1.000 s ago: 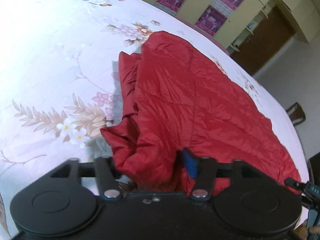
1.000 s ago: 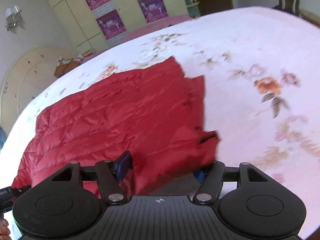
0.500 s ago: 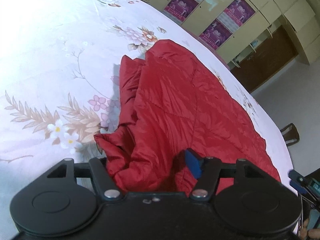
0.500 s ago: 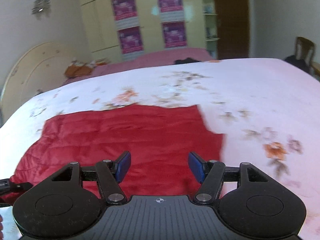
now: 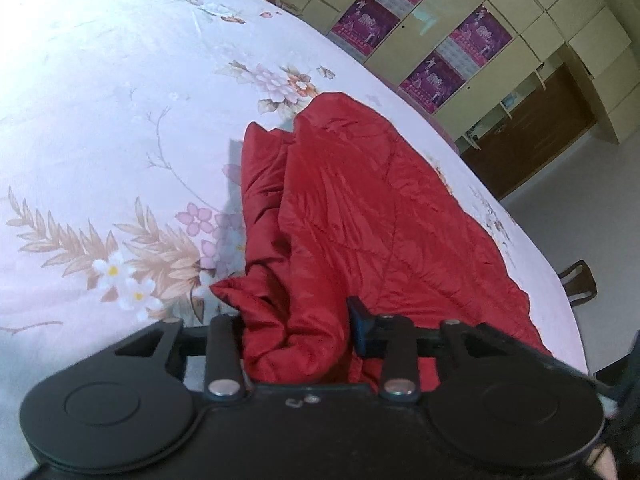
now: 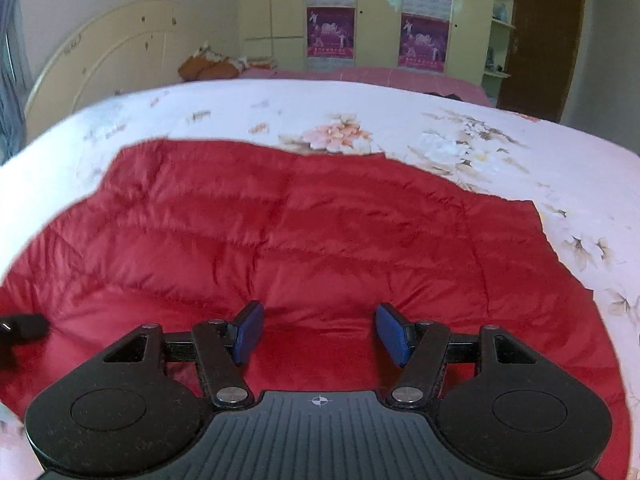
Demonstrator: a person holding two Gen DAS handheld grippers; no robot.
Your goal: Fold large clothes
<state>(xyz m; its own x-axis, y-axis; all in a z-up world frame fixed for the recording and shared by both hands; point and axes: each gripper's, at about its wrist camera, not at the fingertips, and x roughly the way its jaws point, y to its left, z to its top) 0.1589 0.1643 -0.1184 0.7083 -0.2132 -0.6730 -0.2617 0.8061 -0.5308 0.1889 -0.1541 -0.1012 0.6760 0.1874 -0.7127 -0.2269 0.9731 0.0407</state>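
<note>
A red quilted jacket (image 5: 360, 208) lies spread on the floral bed sheet (image 5: 100, 120). Its near edge is bunched up into my left gripper (image 5: 298, 320), whose jaws are closing on that bunch. The right blue pad (image 5: 358, 320) presses the fabric, and the left pad is hidden behind it. In the right wrist view the jacket (image 6: 300, 220) lies flat and wide. My right gripper (image 6: 320, 332) hovers over its near middle, open, with nothing between its blue pads (image 6: 248, 332). A black part of the left gripper (image 6: 20, 328) shows at the left edge.
The bed sheet (image 6: 440, 120) reaches past the jacket on all sides. A curved headboard (image 6: 100, 52) and an orange bundle (image 6: 208, 66) are at the far end. Wardrobe doors with purple posters (image 6: 332, 32) stand behind, a brown door (image 6: 540, 40) to the right, and a chair (image 5: 580, 284) beside the bed.
The left jaws have narrowed onto the bunched jacket edge. The right gripper has swung from the jacket's right flap to over its middle and rolled level. The flap now lies flat.
</note>
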